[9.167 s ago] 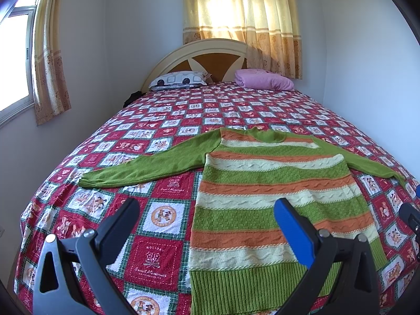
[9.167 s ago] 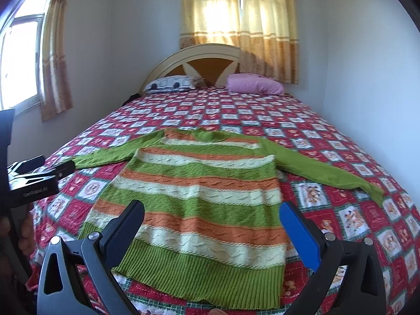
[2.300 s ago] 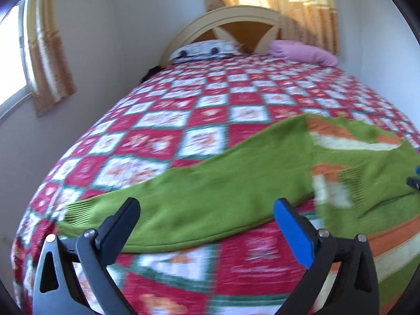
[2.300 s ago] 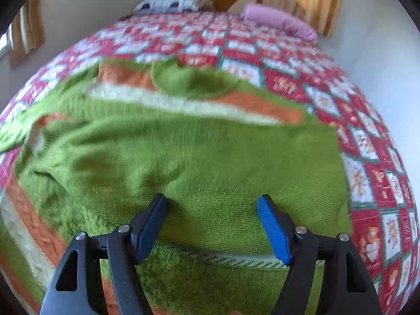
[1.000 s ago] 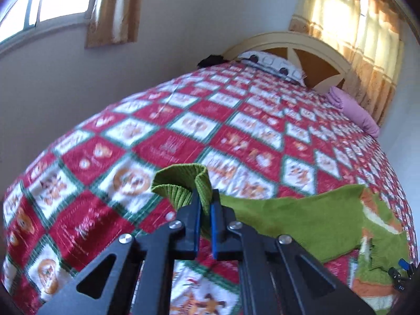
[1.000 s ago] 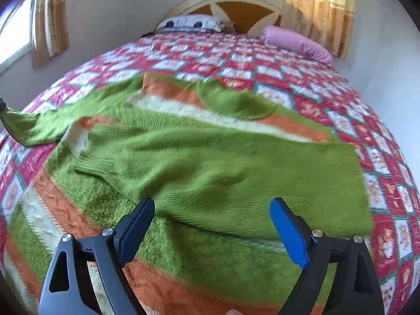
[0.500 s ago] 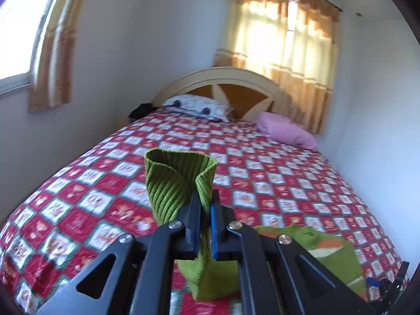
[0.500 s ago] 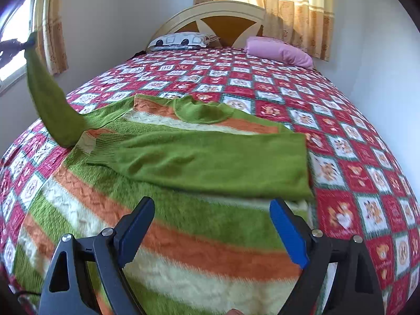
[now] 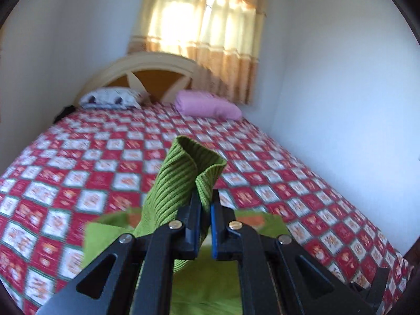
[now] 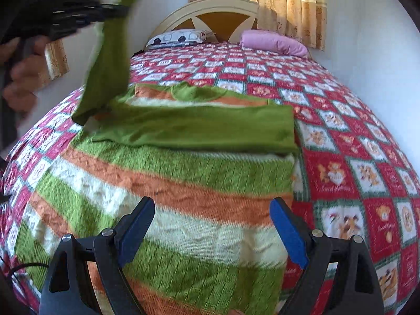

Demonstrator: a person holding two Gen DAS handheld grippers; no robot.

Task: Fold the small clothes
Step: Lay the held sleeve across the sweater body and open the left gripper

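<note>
Left gripper (image 9: 205, 204) jaws clamped on sweater's green sleeve cuff (image 9: 193, 165), cuff projecting toward 12 o'clock. Right gripper (image 10: 212, 225) jaws wide apart, holding nothing, above striped sweater (image 10: 168, 183).

— What sort of room is it?

— A bedroom with plain pale walls (image 9: 341, 78). A bed fills most of it, under a red, white and green patchwork bedspread (image 10: 354, 144) with small printed pictures in its squares.

— And at the head of the bed?

— An arched cream headboard (image 9: 147, 65) with brown panels. A patterned white pillow (image 9: 111, 97) lies at the far left corner, a pink pillow (image 9: 207, 105) toward the far right one.

— Where does the light come from?

— Through yellow-and-tan curtains (image 9: 207, 34) behind the headboard, glowing with daylight. Another curtain (image 10: 56, 57) hangs on the left wall.
</note>
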